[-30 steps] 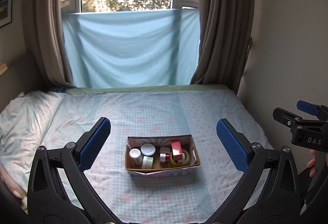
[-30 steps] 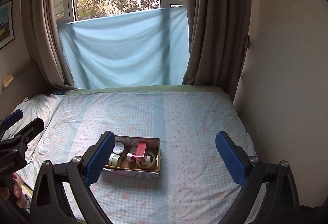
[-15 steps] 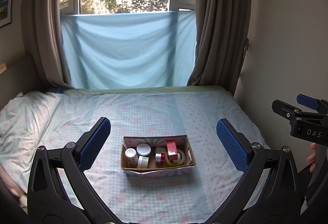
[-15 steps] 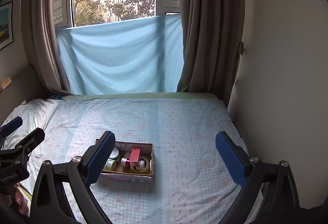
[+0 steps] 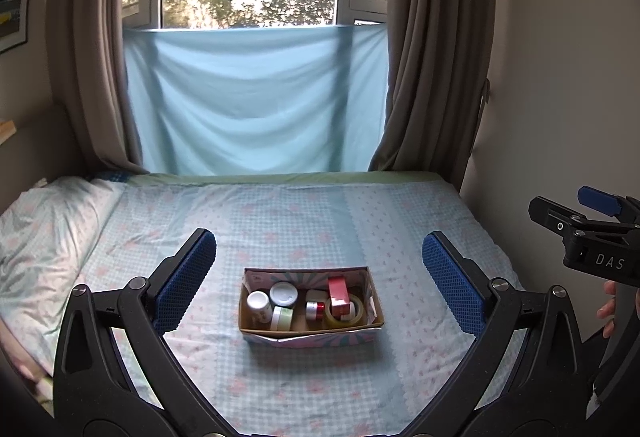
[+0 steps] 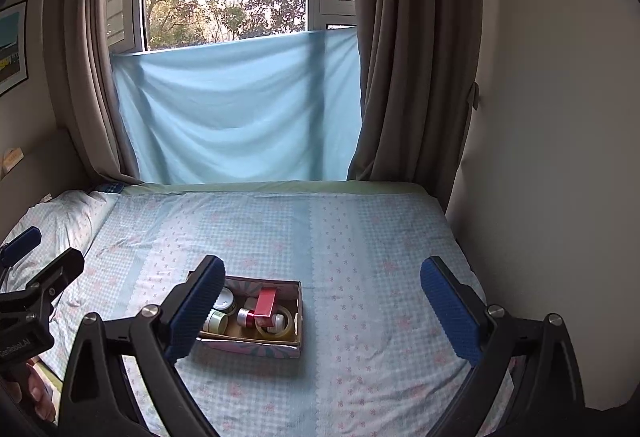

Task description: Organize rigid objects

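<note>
On the bed (image 5: 320, 221), upon a blue-checked floral sheet: one open cardboard box (image 5: 310, 335), lying flat near the foot-side edge, centred in the left wrist view and left of centre in the right wrist view. Contents, upright and packed together: white-capped bottle (image 5: 259, 304) at left; round white-lidded jar (image 5: 283, 293) behind it; pale green jar (image 5: 282, 318) in front; small red-banded silver jar (image 5: 315, 310) mid-box; red carton (image 5: 339, 291) standing at right; roll of clear tape (image 5: 344, 312) at the right front, touching the carton. Left gripper (image 5: 318, 279): jaws spread wide, holding nothing, blue pads framing the box on either side, box lying beyond the fingertips and apart from them. Right gripper (image 6: 320, 301): jaws likewise spread wide, empty, its left pad overlapping the box's left end in view, box lying beyond and apart. Pillow (image 5: 44, 233) at far left. Blue cloth (image 5: 256, 101) hung across the window, brown curtains (image 5: 436, 49) at both sides.
</note>
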